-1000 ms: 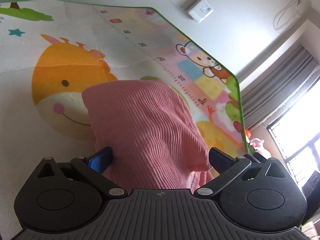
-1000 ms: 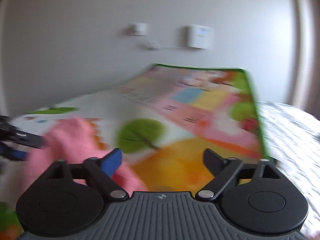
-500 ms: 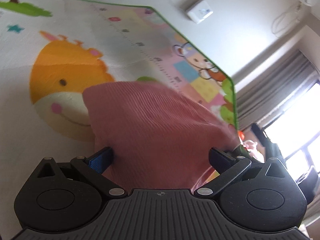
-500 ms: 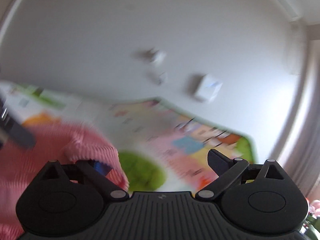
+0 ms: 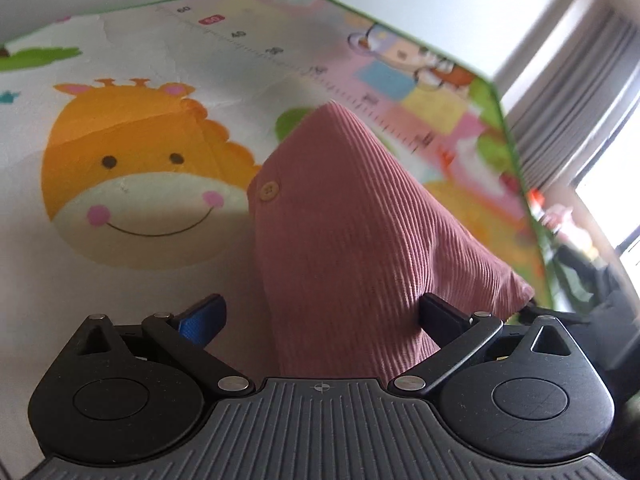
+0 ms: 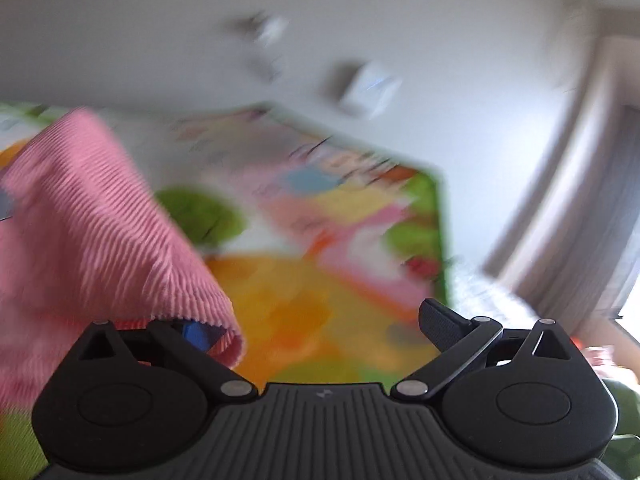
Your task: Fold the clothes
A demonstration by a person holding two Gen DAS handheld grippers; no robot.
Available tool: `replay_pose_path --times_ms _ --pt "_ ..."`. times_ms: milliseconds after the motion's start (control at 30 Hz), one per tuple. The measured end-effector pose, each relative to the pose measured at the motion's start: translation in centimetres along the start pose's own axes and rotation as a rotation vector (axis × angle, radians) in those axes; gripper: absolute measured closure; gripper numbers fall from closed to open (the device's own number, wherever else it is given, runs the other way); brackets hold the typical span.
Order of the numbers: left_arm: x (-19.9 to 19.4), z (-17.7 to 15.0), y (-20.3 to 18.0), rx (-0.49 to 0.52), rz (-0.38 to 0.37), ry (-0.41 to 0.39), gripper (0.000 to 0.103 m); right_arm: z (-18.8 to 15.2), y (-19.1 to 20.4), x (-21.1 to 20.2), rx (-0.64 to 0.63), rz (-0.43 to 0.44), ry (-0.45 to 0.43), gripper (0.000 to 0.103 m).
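Observation:
A pink corduroy garment (image 5: 352,232) with a tan button (image 5: 269,191) is bunched up on the cartoon play mat (image 5: 132,152). It rises between the wide jaws of my left gripper (image 5: 322,304), which is open. The cloth rests against the right finger (image 5: 440,314), and the blue-padded left finger (image 5: 202,318) stands clear of it. In the blurred right wrist view, a corner of the same garment (image 6: 92,232) drapes over the left finger of my right gripper (image 6: 312,320). Those jaws are opening, with only mat showing in the gap between them.
The mat's green border (image 5: 516,160) runs along the far and right sides, next to a white wall with a white box (image 6: 370,84). Grey curtains (image 5: 572,92) and a bright window stand at the right. Dark items (image 5: 592,280) lie beyond the mat's right edge.
In the left wrist view the garment has shifted right and bunched up, baring its button and the left finger. The right gripper's jaws have widened, and cloth now lies over its left finger.

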State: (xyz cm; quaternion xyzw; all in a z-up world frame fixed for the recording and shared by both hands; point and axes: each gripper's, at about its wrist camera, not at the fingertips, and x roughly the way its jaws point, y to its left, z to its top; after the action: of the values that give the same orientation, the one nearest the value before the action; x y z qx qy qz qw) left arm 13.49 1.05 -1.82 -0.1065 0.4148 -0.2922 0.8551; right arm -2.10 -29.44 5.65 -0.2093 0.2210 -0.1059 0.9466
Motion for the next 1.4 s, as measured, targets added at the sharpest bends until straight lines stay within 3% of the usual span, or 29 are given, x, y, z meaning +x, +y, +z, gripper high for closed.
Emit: replay_pose_path --times_ms 100,167,333,467,567,700,867,933,1000,1067,1300,1400 --pt "0.5 0.1 0.4 0.011 0.007 0.010 0.000 1.3 -1.4 -2.3 0.034 0.254 -0.006 0.001" --pt "0.8 0.1 0.6 0.014 0.004 0.019 0.000 3.4 -2.2 -4.0 0.072 0.334 -0.074 0.000" --pt "1.8 -0.7 -0.1 0.070 -0.002 0.053 0.000 10.0 0.1 -2.5 0.081 0.363 -0.148 0.000" --pt "1.0 -1.0 0.2 0.064 -0.023 0.056 0.000 12.4 5.0 4.1 0.003 0.434 -0.038 0.000" --pt "-0.5 -0.9 1.5 0.029 -0.081 0.061 0.000 10.6 9.1 9.7 -0.127 0.373 0.112 0.000" --pt "-1.6 -0.5 3.8 -0.098 -0.195 0.034 0.000 8.5 6.5 13.3 0.097 0.438 0.273 0.000" --pt "0.7 -0.4 5.1 -0.286 -0.341 0.056 0.000 5.7 3.9 12.3 0.181 0.423 0.272 0.000" --pt "1.7 -0.5 5.4 -0.364 -0.419 0.071 0.000 4.8 5.2 10.9 0.093 0.376 0.224 0.000" --pt "1.5 0.0 5.6 -0.409 -0.441 0.060 0.000 4.3 6.4 9.7 0.045 0.329 0.185 0.000" --pt "0.5 0.6 5.5 -0.388 -0.430 0.046 0.000 4.6 7.2 8.7 0.031 0.329 0.163 0.000" --pt "-5.5 -0.7 6.7 -0.159 -0.256 0.036 0.000 6.1 10.9 4.8 -0.101 0.489 0.072 0.001" --pt "-8.0 -0.4 8.7 -0.117 -0.136 -0.059 0.000 7.5 7.4 4.8 0.078 0.632 0.087 0.000"
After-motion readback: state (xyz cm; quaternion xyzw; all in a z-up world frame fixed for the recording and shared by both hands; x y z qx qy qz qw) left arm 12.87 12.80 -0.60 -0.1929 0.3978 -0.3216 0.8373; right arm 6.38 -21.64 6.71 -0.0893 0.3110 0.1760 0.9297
